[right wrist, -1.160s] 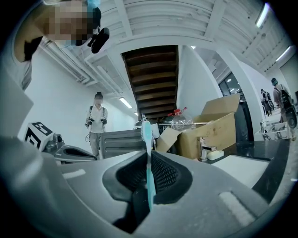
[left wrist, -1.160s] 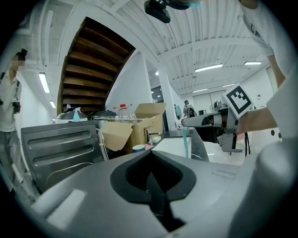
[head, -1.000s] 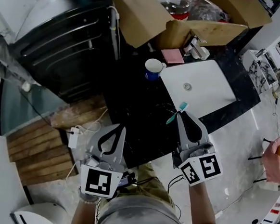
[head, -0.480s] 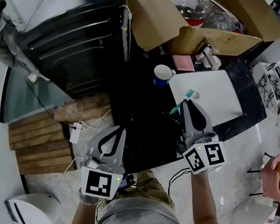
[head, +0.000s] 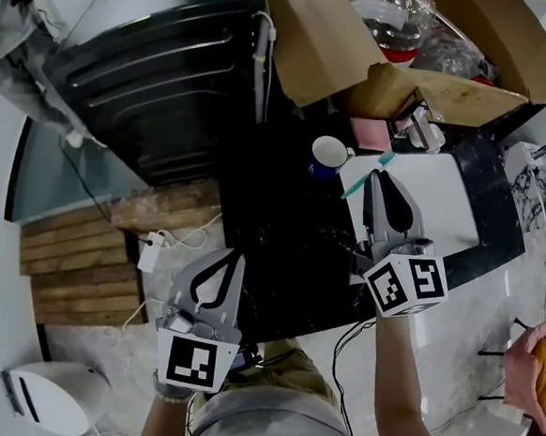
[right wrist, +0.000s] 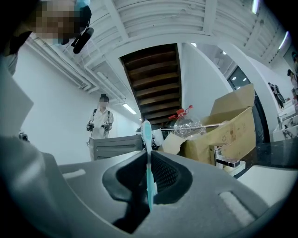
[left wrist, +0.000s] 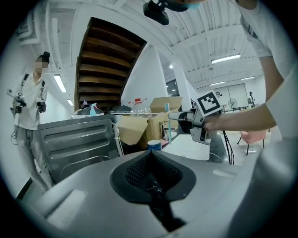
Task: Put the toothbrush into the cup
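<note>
A teal toothbrush sticks out of my right gripper, which is shut on its handle; in the right gripper view the toothbrush stands upright between the pressed jaws, bristle head on top. The white cup with a blue base stands on the black counter, just left of the brush's lower end and apart from it. The same cup shows small in the left gripper view. My left gripper hangs low over the counter's near edge, its jaws together with nothing between them.
A white sink basin lies under and right of my right gripper, with a chrome tap behind it. An open cardboard box with a plastic bottle stands at the back. A black metal rack fills the left. A person stands far off.
My right gripper has carried the toothbrush forward and up the counter, from over the sink's near corner to just right of the cup. The left gripper has stayed put.
</note>
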`<act>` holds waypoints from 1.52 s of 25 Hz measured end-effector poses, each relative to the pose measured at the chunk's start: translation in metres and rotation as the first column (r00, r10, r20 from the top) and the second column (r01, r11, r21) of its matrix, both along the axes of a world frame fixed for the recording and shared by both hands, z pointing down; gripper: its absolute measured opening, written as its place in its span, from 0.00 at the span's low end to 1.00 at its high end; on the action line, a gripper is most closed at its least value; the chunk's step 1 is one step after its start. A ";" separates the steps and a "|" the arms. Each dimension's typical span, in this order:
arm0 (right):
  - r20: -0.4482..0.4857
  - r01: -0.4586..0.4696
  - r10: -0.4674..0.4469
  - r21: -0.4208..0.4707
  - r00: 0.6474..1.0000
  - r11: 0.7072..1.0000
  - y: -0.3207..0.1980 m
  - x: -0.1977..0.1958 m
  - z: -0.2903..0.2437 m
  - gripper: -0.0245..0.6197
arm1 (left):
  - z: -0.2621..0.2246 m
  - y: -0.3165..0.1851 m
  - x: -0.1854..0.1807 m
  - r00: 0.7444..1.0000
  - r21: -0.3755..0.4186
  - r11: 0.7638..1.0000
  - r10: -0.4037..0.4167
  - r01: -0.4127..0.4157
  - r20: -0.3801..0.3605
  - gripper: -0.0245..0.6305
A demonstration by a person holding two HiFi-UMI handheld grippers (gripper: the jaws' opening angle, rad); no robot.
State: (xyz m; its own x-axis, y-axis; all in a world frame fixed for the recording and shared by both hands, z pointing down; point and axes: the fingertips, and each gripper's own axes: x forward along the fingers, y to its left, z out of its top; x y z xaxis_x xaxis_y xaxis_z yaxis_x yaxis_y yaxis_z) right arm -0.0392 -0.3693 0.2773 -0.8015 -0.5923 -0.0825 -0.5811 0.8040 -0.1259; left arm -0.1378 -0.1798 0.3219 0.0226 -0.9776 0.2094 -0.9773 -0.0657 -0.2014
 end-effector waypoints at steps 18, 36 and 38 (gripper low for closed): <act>0.103 -0.034 0.033 0.006 0.994 0.999 -0.048 -0.019 -0.009 0.09 | -0.002 0.005 -0.004 0.997 -0.008 0.997 -0.075 0.075 0.015 0.06; 0.045 -0.055 0.058 -0.074 0.997 0.996 -0.062 -0.025 0.032 0.09 | 0.001 0.005 -0.008 0.995 -0.022 0.995 -0.097 0.097 0.010 0.06; 0.022 -0.052 0.055 -0.087 0.998 0.995 -0.061 -0.027 0.041 0.09 | 0.001 0.005 -0.008 0.995 -0.020 0.995 -0.098 0.098 0.009 0.06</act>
